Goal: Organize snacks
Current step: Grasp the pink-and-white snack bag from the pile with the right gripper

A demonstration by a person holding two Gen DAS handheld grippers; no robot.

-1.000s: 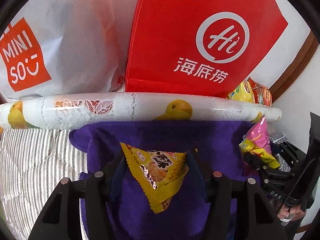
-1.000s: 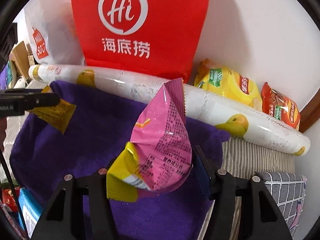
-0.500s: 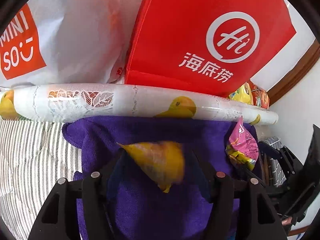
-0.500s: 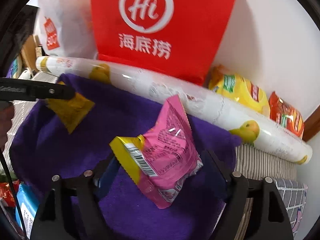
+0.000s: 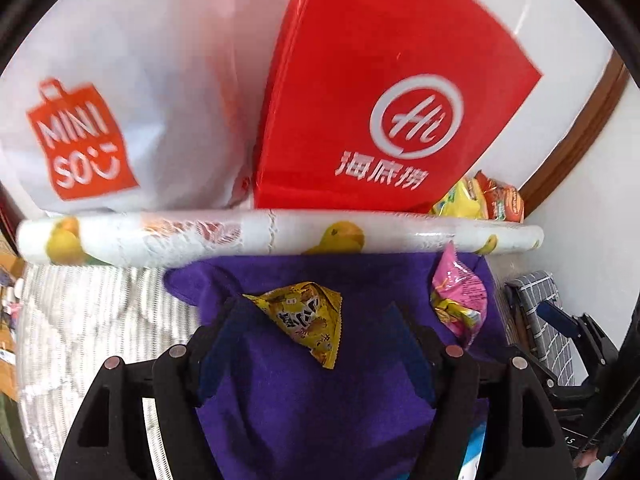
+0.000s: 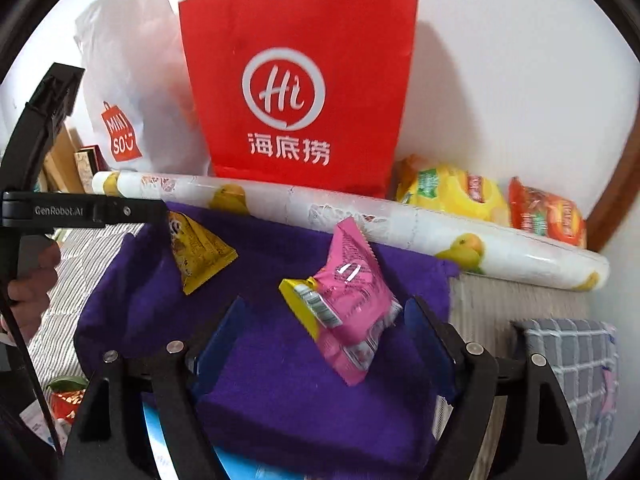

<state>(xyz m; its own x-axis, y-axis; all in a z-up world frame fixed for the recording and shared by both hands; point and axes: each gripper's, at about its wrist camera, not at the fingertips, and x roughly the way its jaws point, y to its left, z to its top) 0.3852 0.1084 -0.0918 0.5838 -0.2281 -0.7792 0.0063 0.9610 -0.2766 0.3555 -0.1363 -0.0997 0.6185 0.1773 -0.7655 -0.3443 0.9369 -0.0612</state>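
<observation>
Both my tongs stand apart with nothing pinched: the left gripper [image 5: 312, 320] is opening over the yellow packet [image 5: 308, 318], the right gripper [image 6: 320, 320] spread over the pink packet [image 6: 352, 304]. Both packets lie on the purple cloth [image 6: 280, 392] near its far edge, the pink one toward the right corner. They look light, puffy and slick, so I'd pinch a crimped end seam, not the belly.

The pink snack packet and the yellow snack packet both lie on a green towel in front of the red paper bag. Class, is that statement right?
One detail is wrong: the towel is purple, not green. The right wrist view shows the pink snack packet and the yellow snack packet both lying on it, in front of the red paper bag.
</observation>
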